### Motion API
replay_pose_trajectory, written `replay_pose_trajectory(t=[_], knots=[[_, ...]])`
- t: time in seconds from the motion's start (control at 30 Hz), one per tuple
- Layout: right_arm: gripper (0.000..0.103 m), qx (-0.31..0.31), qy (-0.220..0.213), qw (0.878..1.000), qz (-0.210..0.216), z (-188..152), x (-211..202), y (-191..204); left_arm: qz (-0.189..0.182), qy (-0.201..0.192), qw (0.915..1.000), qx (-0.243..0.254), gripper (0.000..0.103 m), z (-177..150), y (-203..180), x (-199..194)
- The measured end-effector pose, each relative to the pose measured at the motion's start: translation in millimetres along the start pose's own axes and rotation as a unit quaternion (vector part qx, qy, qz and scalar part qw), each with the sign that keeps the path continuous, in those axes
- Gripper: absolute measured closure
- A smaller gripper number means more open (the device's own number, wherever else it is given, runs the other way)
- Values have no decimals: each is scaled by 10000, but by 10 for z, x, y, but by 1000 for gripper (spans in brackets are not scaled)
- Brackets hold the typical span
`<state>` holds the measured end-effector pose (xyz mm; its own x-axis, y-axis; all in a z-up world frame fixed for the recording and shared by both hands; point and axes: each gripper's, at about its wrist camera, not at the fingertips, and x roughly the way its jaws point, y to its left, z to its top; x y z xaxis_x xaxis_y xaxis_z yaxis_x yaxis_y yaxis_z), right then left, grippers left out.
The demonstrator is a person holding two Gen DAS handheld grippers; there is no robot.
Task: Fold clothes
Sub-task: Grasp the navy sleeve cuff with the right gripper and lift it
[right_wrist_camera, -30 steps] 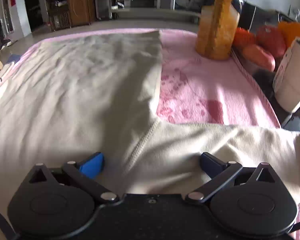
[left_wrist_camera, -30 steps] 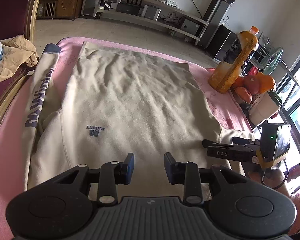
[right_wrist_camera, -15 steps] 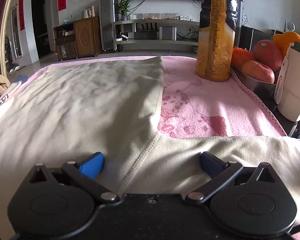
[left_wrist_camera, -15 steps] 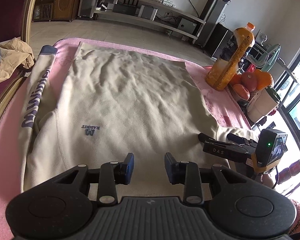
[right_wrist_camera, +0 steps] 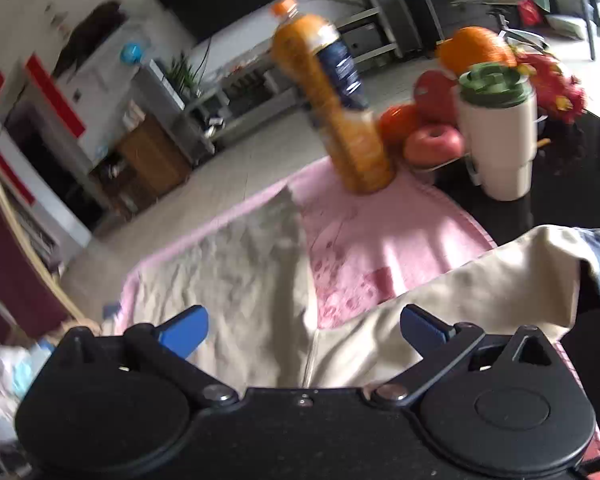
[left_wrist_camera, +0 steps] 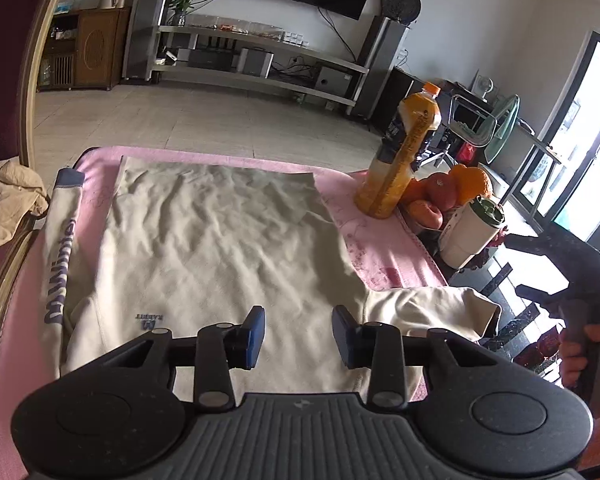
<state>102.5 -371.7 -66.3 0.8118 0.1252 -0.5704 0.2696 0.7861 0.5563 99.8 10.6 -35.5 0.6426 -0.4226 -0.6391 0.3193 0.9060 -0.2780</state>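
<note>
Lifted clear of the flat beige fleece sweatshirt (left_wrist_camera: 220,248) since before: right tongs (right_wrist_camera: 304,326) wide, empty; left tongs (left_wrist_camera: 299,334) opening, empty. Sleeve at 3 o'clock unfolded.

A dark glossy table (left_wrist_camera: 496,276) carries a pink towel (left_wrist_camera: 384,256) spread flat. A beige sweatshirt (left_wrist_camera: 220,248) lies directly on the towel, one sleeve draped off the table edge at 3 o'clock. At 1 o'clock an orange juice bottle (left_wrist_camera: 400,160) stands upright on the towel's corner. Just beside it, on the bare table, stand a fruit bowl (right_wrist_camera: 432,136) and a white tumbler (left_wrist_camera: 470,232).
</note>
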Motion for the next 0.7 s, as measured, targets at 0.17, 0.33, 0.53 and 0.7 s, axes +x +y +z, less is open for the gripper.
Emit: replay_pose_trajectory(t=[0.17,0.33,0.53,0.7], knots=[[12,1797,-381,9804,-715,308,-203,-1101,-40,209,9994,275,68,12,-318,251],[44,2777,16,9576,-769,185,131,-1688,-113,533,9977,412,68,-121,-514,544],[34,3367,16,9372,-907,88,432,-1923,-90,796,9957,476,68,-242,-604,755],[41,3836,-288,9183,-933,111,587,-2159,-19,872,9951,457,68,-285,-602,811]])
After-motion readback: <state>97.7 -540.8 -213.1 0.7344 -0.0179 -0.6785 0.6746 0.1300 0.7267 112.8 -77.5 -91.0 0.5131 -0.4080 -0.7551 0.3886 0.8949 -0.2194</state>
